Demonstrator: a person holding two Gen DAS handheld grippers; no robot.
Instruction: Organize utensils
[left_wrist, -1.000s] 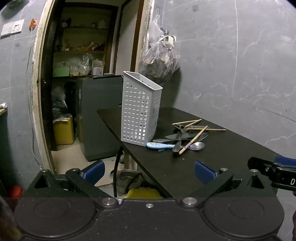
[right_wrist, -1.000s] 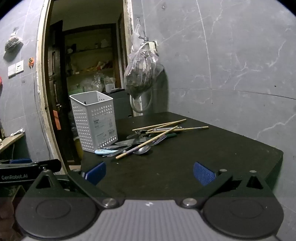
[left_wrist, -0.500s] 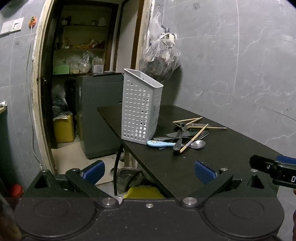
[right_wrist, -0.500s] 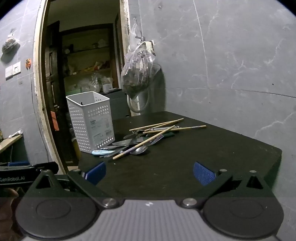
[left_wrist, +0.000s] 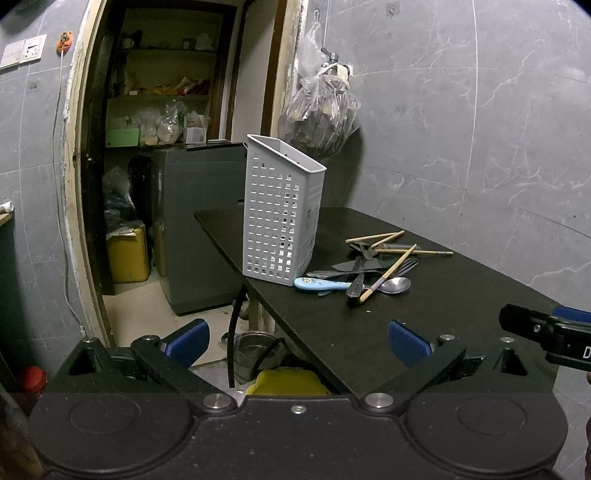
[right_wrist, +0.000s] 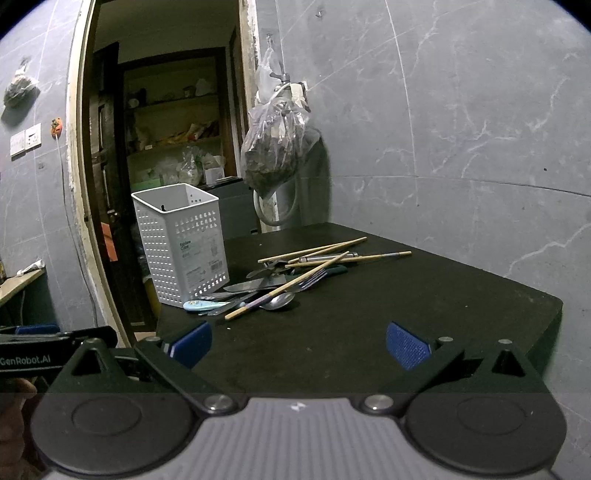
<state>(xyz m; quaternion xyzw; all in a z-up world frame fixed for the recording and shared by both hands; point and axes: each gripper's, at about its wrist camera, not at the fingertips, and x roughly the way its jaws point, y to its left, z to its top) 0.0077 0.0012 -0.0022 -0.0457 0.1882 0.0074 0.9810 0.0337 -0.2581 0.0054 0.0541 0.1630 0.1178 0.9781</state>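
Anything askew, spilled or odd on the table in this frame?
Yes: the utensils lie in a crossed heap on the black table beside the white basket, none visibly in it. The basket stands close to the table's edge. Nothing looks spilled or broken.

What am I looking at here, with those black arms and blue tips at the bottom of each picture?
Those are two hand-held grippers, one in each of a person's hands, each carrying a camera that looks forward along its fingers. One picture comes from the left gripper, the other from the right gripper. Both are open and hold nothing. Ahead is a black table with a white perforated basket standing upright. Beside it lies a loose pile of utensils: wooden chopsticks, a metal spoon, a fork and a light blue spoon.
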